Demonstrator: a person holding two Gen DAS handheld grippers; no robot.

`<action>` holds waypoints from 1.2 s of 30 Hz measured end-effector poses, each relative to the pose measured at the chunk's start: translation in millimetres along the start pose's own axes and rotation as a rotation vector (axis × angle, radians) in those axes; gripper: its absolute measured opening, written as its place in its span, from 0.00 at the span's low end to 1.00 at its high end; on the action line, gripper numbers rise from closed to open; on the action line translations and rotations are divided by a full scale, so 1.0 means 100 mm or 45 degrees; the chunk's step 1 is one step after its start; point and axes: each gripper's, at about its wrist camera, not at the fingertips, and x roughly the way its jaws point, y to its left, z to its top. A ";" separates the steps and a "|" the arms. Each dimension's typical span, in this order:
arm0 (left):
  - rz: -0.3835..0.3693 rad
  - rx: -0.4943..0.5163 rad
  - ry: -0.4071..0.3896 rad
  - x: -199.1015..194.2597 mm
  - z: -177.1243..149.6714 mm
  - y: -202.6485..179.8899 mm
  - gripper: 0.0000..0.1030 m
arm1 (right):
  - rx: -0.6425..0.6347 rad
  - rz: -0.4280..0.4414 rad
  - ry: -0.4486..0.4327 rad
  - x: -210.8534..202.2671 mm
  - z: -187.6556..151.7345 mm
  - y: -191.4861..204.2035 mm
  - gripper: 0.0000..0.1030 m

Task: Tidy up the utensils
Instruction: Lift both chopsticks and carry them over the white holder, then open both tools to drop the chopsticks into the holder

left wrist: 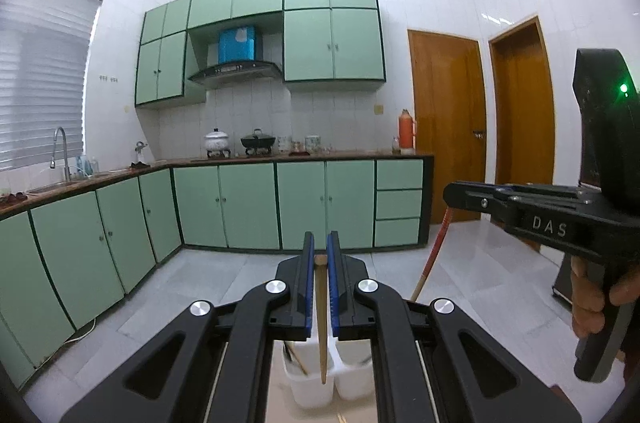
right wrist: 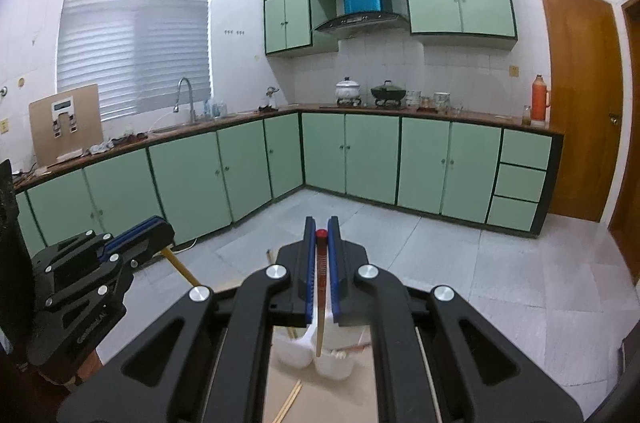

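In the left wrist view my left gripper (left wrist: pixel 320 241) is shut on a plain wooden chopstick (left wrist: pixel 322 307) that hangs tip-down over a white two-compartment utensil holder (left wrist: pixel 308 389). The holder has other utensils in it. At the right of that view, my right gripper (left wrist: pixel 450 197) carries a red-topped chopstick (left wrist: pixel 434 251). In the right wrist view my right gripper (right wrist: pixel 321 225) is shut on that red-capped chopstick (right wrist: pixel 320 275), which points down at the white holder (right wrist: pixel 294 353). My left gripper (right wrist: pixel 166 233) shows at the left with its wooden chopstick (right wrist: pixel 186 269).
The holder stands on a beige tabletop (right wrist: pixel 280 383) where loose chopsticks (right wrist: pixel 290 403) lie. Beyond are a grey tiled floor (right wrist: pixel 440 263), green cabinets (right wrist: pixel 360 151) under an L-shaped counter, and wooden doors (left wrist: pixel 444 127). A person's hand (left wrist: pixel 592 299) grips the right gripper's handle.
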 end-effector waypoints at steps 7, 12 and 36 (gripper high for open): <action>0.011 -0.015 0.029 0.52 -0.06 0.05 0.06 | 0.014 -0.033 0.058 0.52 -0.09 -0.17 0.05; -0.003 -0.024 0.139 0.91 -0.36 0.11 0.06 | 0.034 -0.025 0.152 0.88 -0.37 -0.24 0.05; 0.072 -0.054 0.120 0.26 -0.40 0.25 0.62 | 0.102 -0.141 -0.051 0.01 -0.62 -0.33 0.67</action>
